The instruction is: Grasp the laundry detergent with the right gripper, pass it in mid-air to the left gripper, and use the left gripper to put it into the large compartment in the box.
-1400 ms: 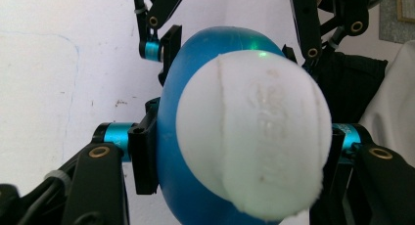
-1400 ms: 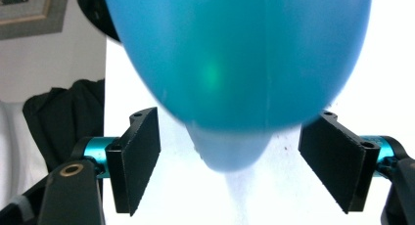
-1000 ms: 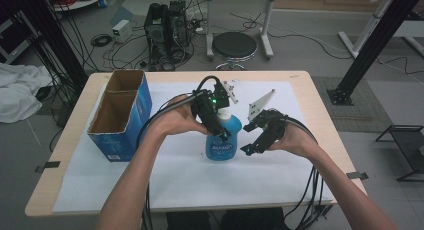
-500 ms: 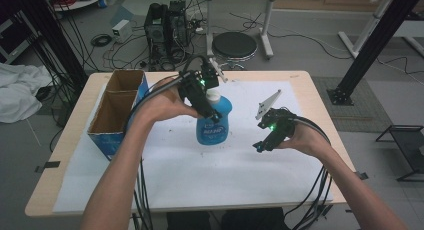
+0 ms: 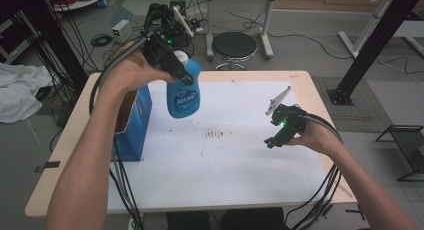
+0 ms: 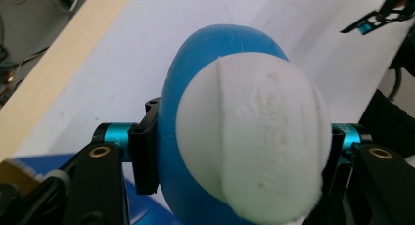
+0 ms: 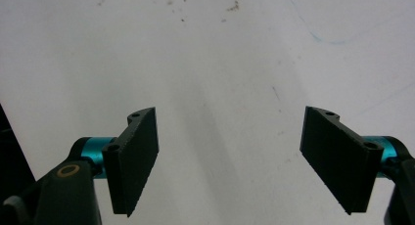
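Blue bottle [image 5: 183, 92] is up off the table now, clamped in the left gripper [image 5: 167, 57], swinging toward the cardboard box [image 5: 135, 121] at the left edge; right gripper [image 5: 281, 130], jaws apart, has let go.

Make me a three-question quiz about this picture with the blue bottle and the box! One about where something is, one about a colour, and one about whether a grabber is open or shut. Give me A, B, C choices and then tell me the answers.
1. Where is the blue bottle?
A. Lying flat on the white sheet
B. Held up in the air by the left gripper, beside the blue box
C. Standing on the stool

2. What colour is the bottle's cap?
A. White
B. Red
C. Black

3. How are the right gripper's jaws?
A. Shut on the bottle
B. Shut on a cloth
C. Wide apart with nothing between them

Answers:
1. B, the high view shows the bottle lifted off the table in the left gripper.
2. A, the left gripper view shows a white cap on the blue body.
3. C, the right gripper view shows only white sheet between its jaws.
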`<state>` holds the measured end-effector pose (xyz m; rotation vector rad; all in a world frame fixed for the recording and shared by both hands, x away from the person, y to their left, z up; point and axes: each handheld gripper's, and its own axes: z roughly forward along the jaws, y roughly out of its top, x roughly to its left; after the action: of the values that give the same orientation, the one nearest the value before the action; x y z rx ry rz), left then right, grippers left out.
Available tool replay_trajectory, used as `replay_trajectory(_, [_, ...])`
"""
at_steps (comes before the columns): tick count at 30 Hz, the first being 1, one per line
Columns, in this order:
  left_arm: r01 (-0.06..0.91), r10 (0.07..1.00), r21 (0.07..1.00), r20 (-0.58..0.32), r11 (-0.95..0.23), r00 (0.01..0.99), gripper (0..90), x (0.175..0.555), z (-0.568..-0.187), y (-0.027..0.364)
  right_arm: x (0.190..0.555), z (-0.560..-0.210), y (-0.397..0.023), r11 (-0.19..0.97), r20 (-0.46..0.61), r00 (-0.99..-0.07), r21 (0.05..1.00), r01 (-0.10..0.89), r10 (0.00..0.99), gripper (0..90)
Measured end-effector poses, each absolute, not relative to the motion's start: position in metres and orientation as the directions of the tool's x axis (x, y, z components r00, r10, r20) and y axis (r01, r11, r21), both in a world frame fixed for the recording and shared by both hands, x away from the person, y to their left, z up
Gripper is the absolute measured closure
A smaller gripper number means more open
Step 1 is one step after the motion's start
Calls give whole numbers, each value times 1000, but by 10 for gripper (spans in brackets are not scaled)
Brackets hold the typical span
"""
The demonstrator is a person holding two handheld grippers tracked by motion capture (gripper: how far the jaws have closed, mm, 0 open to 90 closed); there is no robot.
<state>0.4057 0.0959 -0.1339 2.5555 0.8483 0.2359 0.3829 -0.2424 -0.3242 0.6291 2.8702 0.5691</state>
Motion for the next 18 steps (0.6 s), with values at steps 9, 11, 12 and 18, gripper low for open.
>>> replay_trajectory(9, [646, 747, 498, 5, -578, 665, 382, 408, -102, 145, 383, -324, -253, 837, -69, -887, 371, 402, 456, 215])
replay_trajectory(11, [659, 766, 502, 9, -560, 643, 383, 407, -96, 155, 383, -325, -254, 836, -67, -886, 368, 406, 459, 214])
replay_trajectory(12, [667, 776, 503, 11, -550, 631, 382, 407, -93, 160, 382, -325, -254, 834, -65, -884, 368, 410, 463, 215])
replay_trajectory(18, [718, 830, 486, 29, -499, 557, 383, 405, -87, 183, 383, -326, -256, 835, -66, -884, 369, 409, 462, 214])
